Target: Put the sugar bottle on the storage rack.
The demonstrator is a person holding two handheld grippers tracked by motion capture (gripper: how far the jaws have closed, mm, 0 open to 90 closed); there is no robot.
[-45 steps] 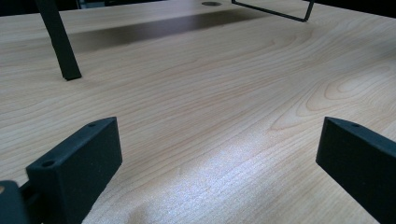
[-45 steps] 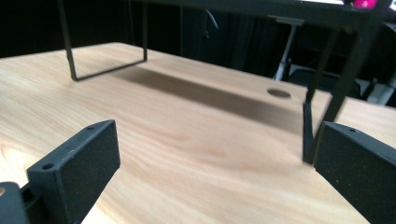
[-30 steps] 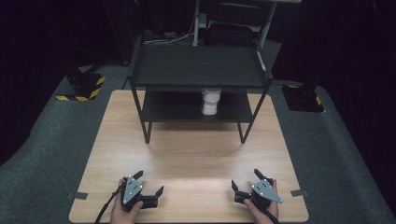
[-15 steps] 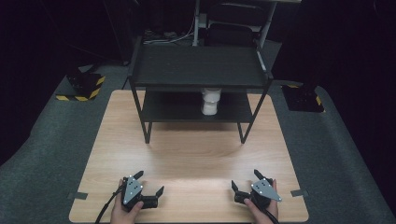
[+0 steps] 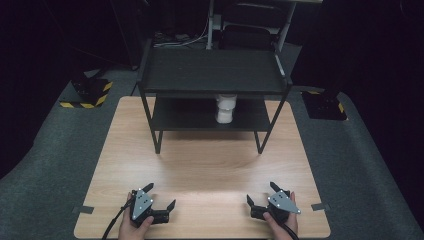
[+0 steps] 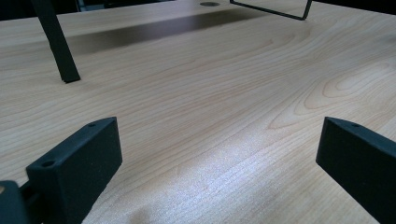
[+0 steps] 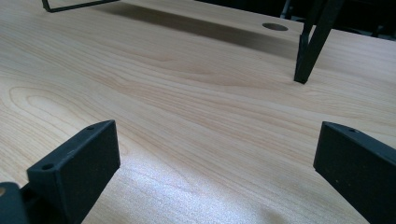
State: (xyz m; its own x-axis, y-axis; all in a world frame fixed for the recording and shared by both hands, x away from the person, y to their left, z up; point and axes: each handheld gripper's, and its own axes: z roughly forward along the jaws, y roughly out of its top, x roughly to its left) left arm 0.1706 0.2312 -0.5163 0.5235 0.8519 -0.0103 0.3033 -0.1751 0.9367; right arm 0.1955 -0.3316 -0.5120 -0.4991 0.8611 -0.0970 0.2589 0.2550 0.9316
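Almost nothing had changed over the last second. At the near left of the wooden table (image 5: pixel 200 165), the left gripper (image 5: pixel 159 196) rested in the same place as before, jaws wide apart with only bare wood between them in the left gripper view. Farther in, at the middle, the black two-tier shelf (image 5: pixel 212 70) stood at the far side of the table, and the white cup-like container (image 5: pixel 226 108) sat on its lower tier, right of centre, where it had been all along, well apart from both grippers. At the near right, the right gripper (image 5: pixel 263 194) had likewise kept its spot, jaws spread and empty. Judging by this stillness, the work had not yet started; the container was the likely thing to be fetched, and either hand would need a long forward reach under the top tier.
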